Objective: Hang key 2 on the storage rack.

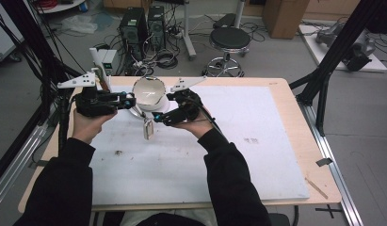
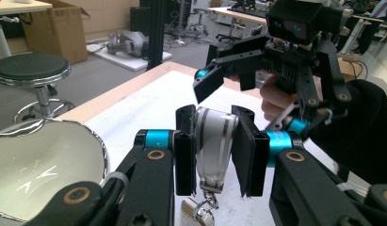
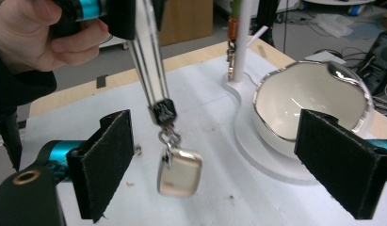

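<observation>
My left gripper (image 1: 130,100) is shut on a white strap (image 2: 214,139) with grey stripes, pinched between its black pads (image 2: 250,157). From the strap a small chain and a cream rectangular tag (image 3: 179,174) hang down over the white mat; the tag (image 1: 148,129) is blurred. My right gripper (image 3: 224,165) stands open, one pad on each side of the tag and touching neither it nor the chain. In the high view the right gripper (image 1: 158,116) sits just right of the tag. A white bowl (image 1: 149,92) with a silver rim rests behind both grippers.
The bowl (image 3: 309,94) sits on a round white base (image 3: 257,141) with a thin upright post (image 3: 238,42). A white mat (image 1: 238,141) covers most of the wooden table (image 1: 294,122). A stool (image 1: 229,40) and computer towers (image 1: 144,26) stand on the floor beyond.
</observation>
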The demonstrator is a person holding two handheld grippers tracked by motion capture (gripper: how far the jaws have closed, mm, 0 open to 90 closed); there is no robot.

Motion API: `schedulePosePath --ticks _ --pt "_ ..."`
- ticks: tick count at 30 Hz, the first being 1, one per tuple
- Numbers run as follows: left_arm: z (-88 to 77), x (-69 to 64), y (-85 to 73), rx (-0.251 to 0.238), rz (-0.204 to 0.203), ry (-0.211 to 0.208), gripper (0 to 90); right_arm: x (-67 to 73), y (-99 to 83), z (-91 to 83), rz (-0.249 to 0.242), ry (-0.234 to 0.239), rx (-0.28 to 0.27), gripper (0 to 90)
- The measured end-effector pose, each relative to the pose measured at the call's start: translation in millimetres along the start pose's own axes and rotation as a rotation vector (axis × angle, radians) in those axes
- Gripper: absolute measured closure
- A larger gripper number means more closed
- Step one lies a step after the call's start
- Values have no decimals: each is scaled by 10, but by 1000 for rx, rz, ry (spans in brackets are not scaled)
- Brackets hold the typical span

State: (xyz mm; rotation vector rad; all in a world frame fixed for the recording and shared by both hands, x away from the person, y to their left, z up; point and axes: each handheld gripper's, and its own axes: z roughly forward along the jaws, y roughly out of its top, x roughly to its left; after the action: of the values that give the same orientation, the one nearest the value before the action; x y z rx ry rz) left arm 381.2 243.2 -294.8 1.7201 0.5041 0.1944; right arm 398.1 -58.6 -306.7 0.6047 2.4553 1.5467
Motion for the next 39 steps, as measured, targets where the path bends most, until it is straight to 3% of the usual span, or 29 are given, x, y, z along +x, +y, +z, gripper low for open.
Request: schedulePosePath --ticks 4,8,20,27,33,39 --pt "11 0 -5 5 -3 2 718 -69 -81 -134 12 -22 -10 104" --pt "12 5 -7 8 3 7 718 -103 -158 -236 7 -53 -5 7" --pt "-50 23 2 4 -2 34 718 -204 -423 -554 30 -117 -4 6" --pt "-172 57 11 -1 -10 66 718 -284 -759 -863 83 -189 -2 6" --pt "-281 131 6 -3 -24 100 719 -354 -1009 -1141 125 -241 -47 6" --pt "-357 148 15 -10 -19 124 719 -376 -1175 -1332 134 -277 -68 7"
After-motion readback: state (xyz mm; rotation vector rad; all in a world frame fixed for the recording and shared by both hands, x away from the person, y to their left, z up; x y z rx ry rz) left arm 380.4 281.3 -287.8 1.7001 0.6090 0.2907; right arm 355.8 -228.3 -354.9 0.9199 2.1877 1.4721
